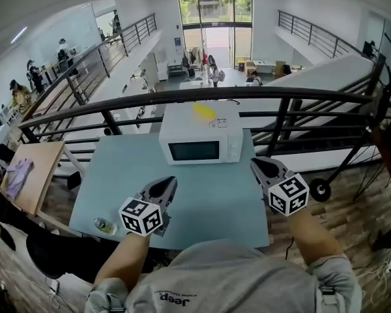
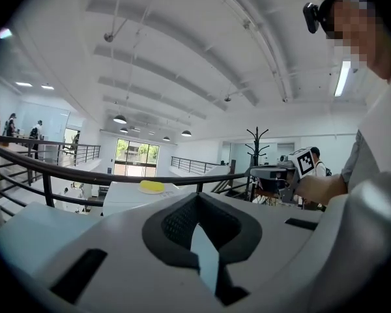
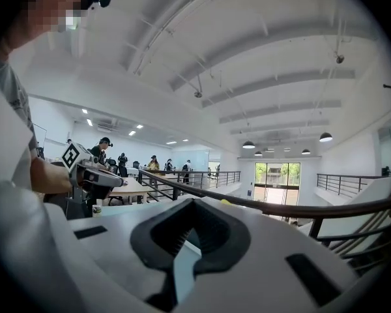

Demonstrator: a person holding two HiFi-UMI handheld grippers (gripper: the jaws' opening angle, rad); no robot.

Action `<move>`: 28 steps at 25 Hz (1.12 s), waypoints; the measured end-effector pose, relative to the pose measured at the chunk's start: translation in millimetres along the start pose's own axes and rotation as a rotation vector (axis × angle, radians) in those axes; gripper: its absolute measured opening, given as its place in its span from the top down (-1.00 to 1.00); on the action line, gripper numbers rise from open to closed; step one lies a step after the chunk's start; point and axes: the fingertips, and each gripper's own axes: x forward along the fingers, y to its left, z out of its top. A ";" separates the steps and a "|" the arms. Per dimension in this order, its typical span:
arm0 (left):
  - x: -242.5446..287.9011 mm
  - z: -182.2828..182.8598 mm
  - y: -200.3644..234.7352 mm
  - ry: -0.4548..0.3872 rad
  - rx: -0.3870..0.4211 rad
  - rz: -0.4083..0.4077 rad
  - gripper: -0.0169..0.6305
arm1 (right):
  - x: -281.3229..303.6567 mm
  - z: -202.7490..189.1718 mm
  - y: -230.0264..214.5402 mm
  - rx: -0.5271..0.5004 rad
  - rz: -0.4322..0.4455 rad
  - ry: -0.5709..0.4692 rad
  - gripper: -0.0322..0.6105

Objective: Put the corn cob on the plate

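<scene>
A yellow corn cob (image 1: 204, 111) lies on top of a white microwave (image 1: 201, 142) at the far side of the pale blue table (image 1: 117, 175). From the left gripper view the corn cob (image 2: 151, 186) shows low on the microwave's top (image 2: 127, 197). I cannot make out a plate. My left gripper (image 1: 167, 186) hovers over the table's near left, shut and empty, short of the microwave. My right gripper (image 1: 259, 166) is at the near right, beside the microwave's front corner, also shut and empty. Their own views show the left gripper (image 2: 199, 223) and the right gripper (image 3: 189, 235) with jaws together.
A small glass jar (image 1: 104, 225) stands at the table's near left corner. A black railing (image 1: 182, 96) runs just behind the table, with a drop to a lower floor beyond. A wooden desk (image 1: 32, 175) stands to the left, with people further off.
</scene>
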 end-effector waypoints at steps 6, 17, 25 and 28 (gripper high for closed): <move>-8.1 -42.7 27.0 0.036 -0.021 -0.011 0.90 | 12.0 -34.8 25.8 0.068 -0.024 0.037 0.85; -7.9 -119.4 25.7 0.127 -0.136 -0.079 0.90 | 9.2 -98.8 50.5 0.176 -0.046 0.115 0.85; -4.3 -139.9 25.3 0.143 -0.193 -0.039 0.90 | 8.7 -140.3 48.5 0.275 -0.007 0.161 0.85; -4.6 -142.7 28.2 0.144 -0.219 -0.009 0.90 | 11.7 -145.7 47.3 0.290 0.013 0.166 0.85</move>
